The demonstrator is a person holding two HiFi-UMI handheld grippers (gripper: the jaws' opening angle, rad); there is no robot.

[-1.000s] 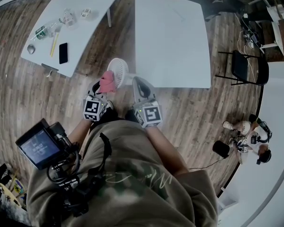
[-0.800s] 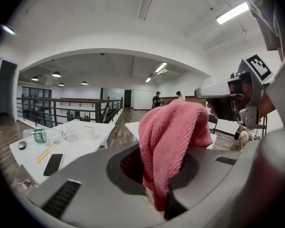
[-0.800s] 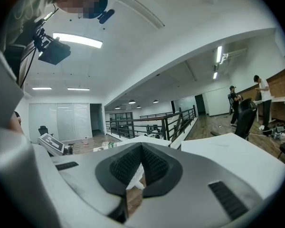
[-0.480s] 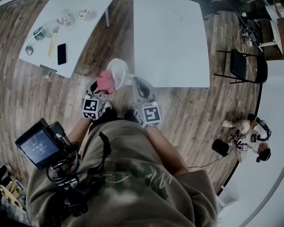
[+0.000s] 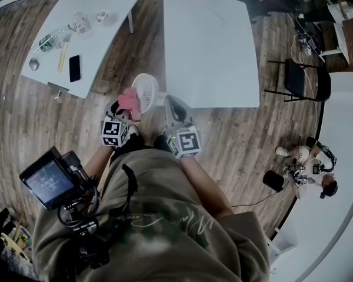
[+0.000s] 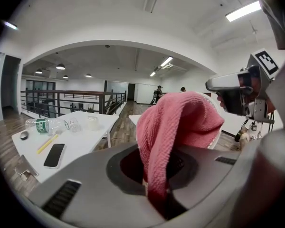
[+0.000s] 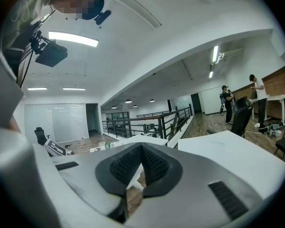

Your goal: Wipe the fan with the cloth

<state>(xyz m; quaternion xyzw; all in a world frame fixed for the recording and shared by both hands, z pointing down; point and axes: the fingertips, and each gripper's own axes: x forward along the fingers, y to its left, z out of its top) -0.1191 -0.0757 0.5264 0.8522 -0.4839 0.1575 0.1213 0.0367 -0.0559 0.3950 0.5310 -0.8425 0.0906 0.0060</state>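
Observation:
A small round white fan (image 5: 146,89) stands in the gap between two white tables, just ahead of my grippers. My left gripper (image 5: 123,109) is shut on a pink cloth (image 5: 129,101), and the cloth lies against the fan's left side. In the left gripper view the cloth (image 6: 178,120) rises out of the shut jaws and drapes over the fan's white rim (image 6: 215,137), hiding most of it. My right gripper (image 5: 172,107) hovers to the right of the fan. Its jaws (image 7: 141,150) are shut with nothing between them. It also shows in the left gripper view as the right gripper (image 6: 230,90).
The left table (image 5: 100,16) carries a phone (image 5: 75,68), a bottle (image 5: 47,41), a yellow pencil and small cups. The larger table (image 5: 209,46) lies ahead on the right. A black chair (image 5: 303,80) and people stand at the far right. A monitor rig (image 5: 47,183) hangs at my chest.
My left gripper has sunk a little with the cloth along the fan's left side. The right gripper has kept still.

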